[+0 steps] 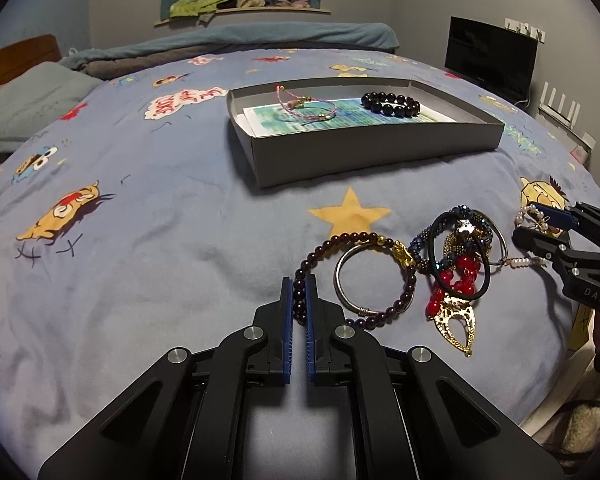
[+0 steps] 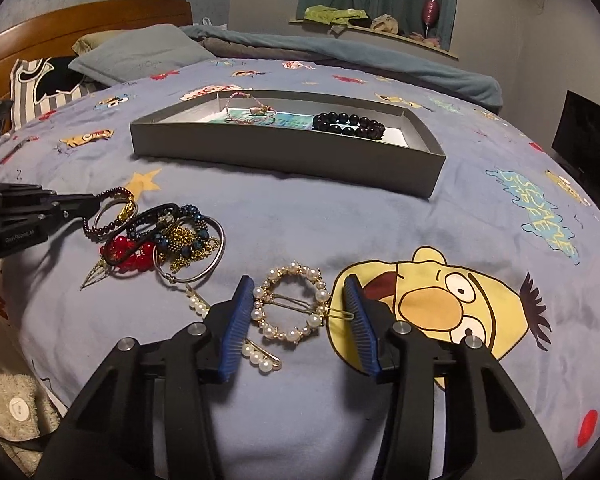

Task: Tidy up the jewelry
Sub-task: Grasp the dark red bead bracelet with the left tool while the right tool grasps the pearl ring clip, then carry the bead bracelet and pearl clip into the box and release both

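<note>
My left gripper [image 1: 299,286] is shut on a dark garnet bead bracelet [image 1: 404,296] that lies on the blue bedspread, around a silver bangle [image 1: 342,288]. Right of it is a tangled pile of jewelry [image 1: 460,264] with red beads and a gold pendant. My right gripper [image 2: 298,292] is open, its fingers either side of a round pearl hair clip [image 2: 290,306] on the bed. A pearl bar clip [image 2: 260,356] lies under its left finger. A grey tray [image 1: 364,152] beyond holds a black bead bracelet [image 1: 390,103] and a pink cord bracelet [image 1: 300,106].
The jewelry pile [image 2: 164,240] lies left of my right gripper, with my left gripper [image 2: 92,200] reaching into it. The tray [image 2: 284,156] sits mid-bed. Pillows [image 2: 136,56] and a folded blanket lie at the far side. A monitor [image 1: 492,56] stands beyond the bed's right edge.
</note>
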A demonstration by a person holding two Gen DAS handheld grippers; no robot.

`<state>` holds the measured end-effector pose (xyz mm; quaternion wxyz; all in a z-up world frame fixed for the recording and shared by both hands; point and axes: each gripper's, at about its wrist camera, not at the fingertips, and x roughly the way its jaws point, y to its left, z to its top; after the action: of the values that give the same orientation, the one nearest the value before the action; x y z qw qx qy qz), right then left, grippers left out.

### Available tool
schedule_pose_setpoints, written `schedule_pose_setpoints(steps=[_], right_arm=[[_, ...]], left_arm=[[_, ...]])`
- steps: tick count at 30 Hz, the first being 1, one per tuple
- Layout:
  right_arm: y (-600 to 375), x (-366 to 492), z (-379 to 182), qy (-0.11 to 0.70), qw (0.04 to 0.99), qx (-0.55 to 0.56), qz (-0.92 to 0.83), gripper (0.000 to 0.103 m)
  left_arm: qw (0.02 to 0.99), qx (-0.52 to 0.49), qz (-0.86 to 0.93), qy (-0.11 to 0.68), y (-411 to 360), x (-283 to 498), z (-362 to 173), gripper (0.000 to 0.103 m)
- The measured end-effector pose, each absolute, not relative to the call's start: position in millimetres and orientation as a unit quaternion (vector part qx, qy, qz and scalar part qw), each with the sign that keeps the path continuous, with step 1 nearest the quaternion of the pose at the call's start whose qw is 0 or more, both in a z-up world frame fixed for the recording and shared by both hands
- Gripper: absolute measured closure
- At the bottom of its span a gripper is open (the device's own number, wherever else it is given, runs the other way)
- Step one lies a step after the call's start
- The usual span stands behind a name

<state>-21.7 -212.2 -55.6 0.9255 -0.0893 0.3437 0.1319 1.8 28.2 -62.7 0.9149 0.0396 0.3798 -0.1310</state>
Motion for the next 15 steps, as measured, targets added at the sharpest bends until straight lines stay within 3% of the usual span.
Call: schedule_pose_setpoints(steps=[15], right_arm=[[-226.1, -9.7, -34.5, 0.332, 0.932, -0.07, 0.128, 0.056]], left_arm=[[0.931, 0.037, -0.116, 0.345, 44.8, 0.5, -36.2, 0.097]])
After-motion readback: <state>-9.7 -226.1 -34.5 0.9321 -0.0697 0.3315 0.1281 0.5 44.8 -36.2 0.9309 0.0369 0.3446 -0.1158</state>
